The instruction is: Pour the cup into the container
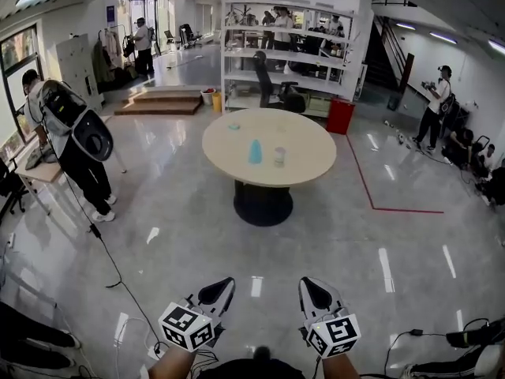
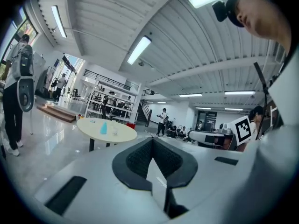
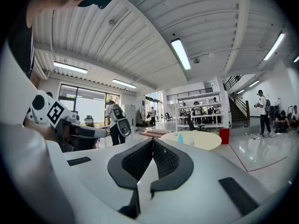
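Counting two hand-held grippers down low over the glossy floor: left hand-held gripper and right hand-held gripper, jaws pressed together on each, clamping nothing. Looking well ahead to one round tabletop: one blue cup upright near the middle, one clear container just to its right, not touching, plus one small pale item further back, too small to name

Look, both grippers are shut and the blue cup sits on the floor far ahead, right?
Not quite. The blue cup stands on the round table, not the floor; the head view shows it. It is far ahead, and the left gripper and right gripper are both shut.
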Motion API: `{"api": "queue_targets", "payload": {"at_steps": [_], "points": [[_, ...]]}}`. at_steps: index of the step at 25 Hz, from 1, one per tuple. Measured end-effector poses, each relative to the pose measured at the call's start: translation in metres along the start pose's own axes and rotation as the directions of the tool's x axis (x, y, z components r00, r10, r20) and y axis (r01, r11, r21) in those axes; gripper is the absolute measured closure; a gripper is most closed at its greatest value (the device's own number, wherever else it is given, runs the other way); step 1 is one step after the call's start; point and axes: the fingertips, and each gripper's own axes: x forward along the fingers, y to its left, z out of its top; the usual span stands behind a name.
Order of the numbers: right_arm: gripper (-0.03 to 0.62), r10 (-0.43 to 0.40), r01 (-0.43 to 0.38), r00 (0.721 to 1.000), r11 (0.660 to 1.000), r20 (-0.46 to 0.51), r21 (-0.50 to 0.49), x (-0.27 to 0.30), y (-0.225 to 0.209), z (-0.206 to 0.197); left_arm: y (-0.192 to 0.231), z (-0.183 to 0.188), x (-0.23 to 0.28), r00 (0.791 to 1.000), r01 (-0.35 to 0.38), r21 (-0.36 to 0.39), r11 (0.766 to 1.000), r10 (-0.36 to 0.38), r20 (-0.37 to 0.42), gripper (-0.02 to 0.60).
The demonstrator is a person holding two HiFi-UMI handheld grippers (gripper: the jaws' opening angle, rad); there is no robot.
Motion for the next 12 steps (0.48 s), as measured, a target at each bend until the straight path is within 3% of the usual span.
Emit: {"api": "queue_targets", "payload": {"at_steps": [2,7,12], "points": [[0.589,0.008,-0.008,1.0,1.0,-0.012,-0.025,0.015,-0.02,-0.004,0.008,0.003,0.026,1.0,-0.014,0.004,1.0,0.014,0.003,0.581],[0.589,0.017,-0.017,1.0,0.999,-0.012,0.037,0.058,-0.063,-0.008,0.031,0.011,0.079,1.0,-0.012,0.009,1.0,0.012,-0.01,0.581],[0.589,-0.001,0.001,1.0,1.0,0.0,0.004,0.114,-0.1,-0.004,0.066,0.015,0.14,0.999,0.004,0.036,0.999,-0.003,-0.037,0.581]]}}
